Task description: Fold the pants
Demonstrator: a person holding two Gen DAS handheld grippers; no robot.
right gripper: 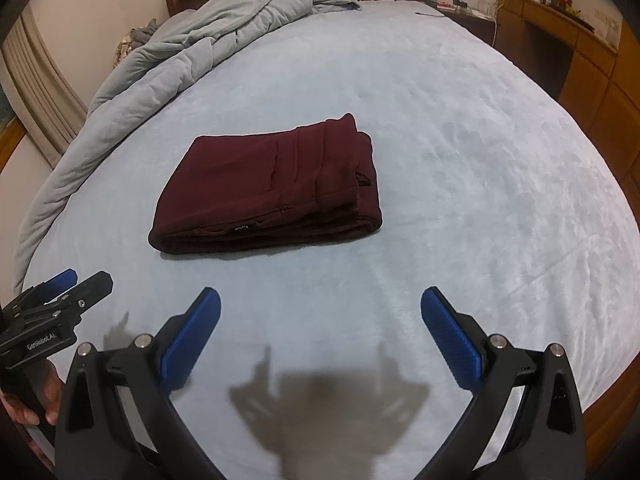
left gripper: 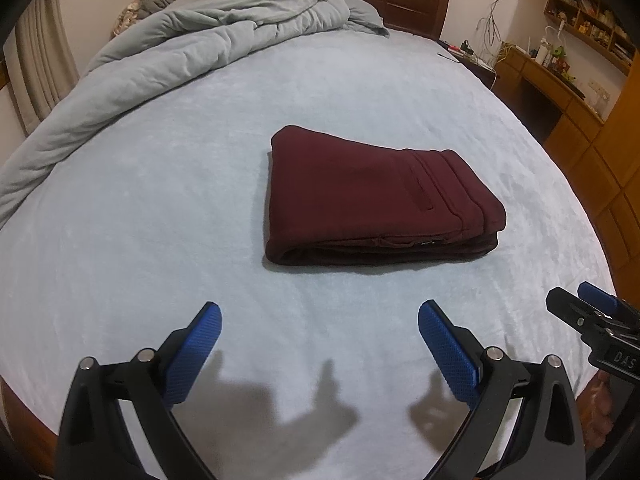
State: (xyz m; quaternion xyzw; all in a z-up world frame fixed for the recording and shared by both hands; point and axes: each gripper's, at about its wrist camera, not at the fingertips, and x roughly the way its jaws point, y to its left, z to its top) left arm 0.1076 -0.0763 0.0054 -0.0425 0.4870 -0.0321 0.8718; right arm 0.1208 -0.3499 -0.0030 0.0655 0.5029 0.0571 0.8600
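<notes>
Apparently finished: the maroon pants point(left gripper: 376, 200) are lying mid-bed as a thick, squared bundle, waistband layers stacked along the near edge, soft fleece-like knit. I am judging only a check remains; any tidying should press down lightly, not drag. My left gripper point(left gripper: 320, 344) and right gripper point(right gripper: 320, 332) are both hovering spread and empty, well short, over the plush pale-blue sheet point(left gripper: 160, 200); a rumpled grey duvet point(left gripper: 180, 48) is bunching behind.
</notes>
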